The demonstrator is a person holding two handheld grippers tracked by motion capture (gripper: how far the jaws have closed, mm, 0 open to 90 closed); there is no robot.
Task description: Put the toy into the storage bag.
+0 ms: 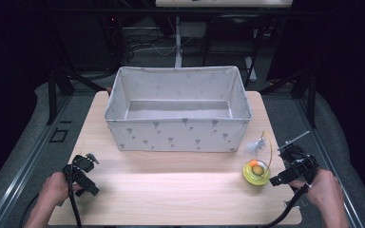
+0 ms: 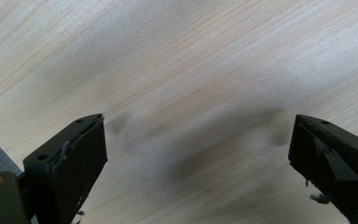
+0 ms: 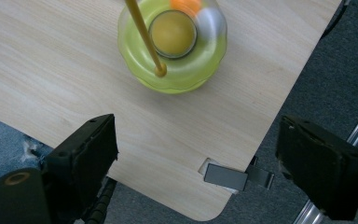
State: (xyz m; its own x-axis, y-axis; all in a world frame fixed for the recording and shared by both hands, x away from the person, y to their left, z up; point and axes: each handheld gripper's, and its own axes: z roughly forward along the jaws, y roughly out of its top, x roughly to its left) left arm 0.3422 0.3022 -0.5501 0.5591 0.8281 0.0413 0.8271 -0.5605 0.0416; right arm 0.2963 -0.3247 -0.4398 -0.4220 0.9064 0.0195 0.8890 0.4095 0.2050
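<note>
I count one fabric bin [image 1: 178,135] on the desk [image 1: 171,190], one yellow-green toy [image 1: 256,172] right of it, two grippers.

Black left hand-held gripper [image 1: 91,158], black right hand-held gripper [image 1: 295,141], blocky jaws, trailing black cables, bare forearms

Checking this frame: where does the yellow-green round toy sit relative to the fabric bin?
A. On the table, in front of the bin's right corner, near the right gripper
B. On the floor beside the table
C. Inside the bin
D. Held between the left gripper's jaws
A: the toy rests on the wooden table just outside the bin, close to the open right gripper, which has nothing between its jaws.
</note>
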